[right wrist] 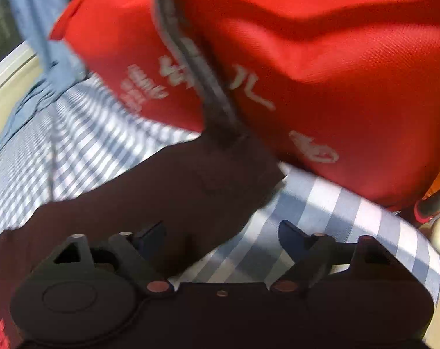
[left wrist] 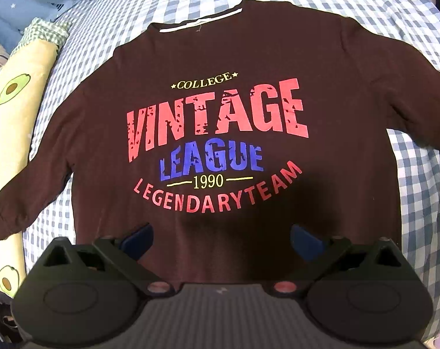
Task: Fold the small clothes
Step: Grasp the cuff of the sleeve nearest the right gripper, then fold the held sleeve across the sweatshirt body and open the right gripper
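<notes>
Left gripper (left wrist: pixel 221 237): pointing steeply down over shirt (left wrist: pixel 220 133), jaws apart, empty.
Right gripper (right wrist: pixel 220 232): angled down at sleeve (right wrist: pixel 167 186) edge, jaws apart.

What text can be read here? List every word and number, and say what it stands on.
"COLLEGE", yellow, on the dark T-shirt
"VINTAGE", red, same shirt
"LEAGUE", blue, same shirt
"1990", yellow, same shirt
"LEGENDARYTEAM", red, same shirt
White print on the red bag: too blurred to read

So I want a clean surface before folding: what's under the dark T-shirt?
The dark T-shirt lies flat on a blue-and-white checked sheet, visible all round it. Its left sleeve overlaps the avocado-print pillow. Whatever lies directly beneath the shirt is covered.
</notes>
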A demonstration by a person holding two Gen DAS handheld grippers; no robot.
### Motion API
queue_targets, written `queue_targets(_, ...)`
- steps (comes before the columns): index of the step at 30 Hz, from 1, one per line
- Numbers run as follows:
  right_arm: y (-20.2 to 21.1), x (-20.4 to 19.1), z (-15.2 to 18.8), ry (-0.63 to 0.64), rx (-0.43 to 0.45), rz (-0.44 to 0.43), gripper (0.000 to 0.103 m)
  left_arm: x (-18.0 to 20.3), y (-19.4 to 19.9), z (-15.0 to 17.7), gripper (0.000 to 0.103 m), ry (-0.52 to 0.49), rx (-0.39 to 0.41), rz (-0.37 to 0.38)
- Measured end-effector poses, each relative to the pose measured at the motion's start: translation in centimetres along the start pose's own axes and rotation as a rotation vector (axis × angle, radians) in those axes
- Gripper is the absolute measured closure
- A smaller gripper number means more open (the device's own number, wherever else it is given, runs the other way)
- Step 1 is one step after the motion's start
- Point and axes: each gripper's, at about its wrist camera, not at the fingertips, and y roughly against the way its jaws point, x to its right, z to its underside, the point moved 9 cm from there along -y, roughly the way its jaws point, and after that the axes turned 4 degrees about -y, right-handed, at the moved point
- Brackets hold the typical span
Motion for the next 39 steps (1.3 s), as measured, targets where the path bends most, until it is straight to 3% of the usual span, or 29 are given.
queue_targets(6,-2.5,1.7,-1.8,-0.063,0.065,0.063,0.032,-0.4,0.0,0.0,0.001,0.021,-0.008,-0.012)
queue_targets(11,-3.4,1.8,-2.4,-0.081,0.077,0.067,0.074,-1.2,-0.1,0.5,0.001,0.056,-0.013,-0.013)
queue_targets(13,-2.7,1.1,-2.5,-0.066,0.096,0.052,0.084,-1.7,0.0,0.7,0.001,0.069,-0.010,-0.015)
queue_targets(19,2.6,-4.5,-2.9,0.098,0.206,-0.060,0.088,-3.7,0.5,0.8,0.001,0.122,0.015,-0.008)
queue_targets(23,7.9,-11.1,-3.6,0.228,0.278,-0.228,0.090,-5.4,0.6,0.6,0.001,0.149,0.035,-0.001)
queue_targets(27,12.3,-19.1,-2.3,0.333,0.259,-0.429,0.090,-7.8,0.4,0.8,0.001,0.192,0.050,0.002)
queue_targets(33,18.4,-29.9,3.9,0.453,0.179,-0.637,0.090,-12.3,-0.4,1.5,0.001,0.263,0.063,0.009)
queue_targets(39,20.4,-38.5,14.0,0.606,0.088,-0.712,0.090,-17.2,-1.4,2.9,0.001,0.312,0.048,-0.010)
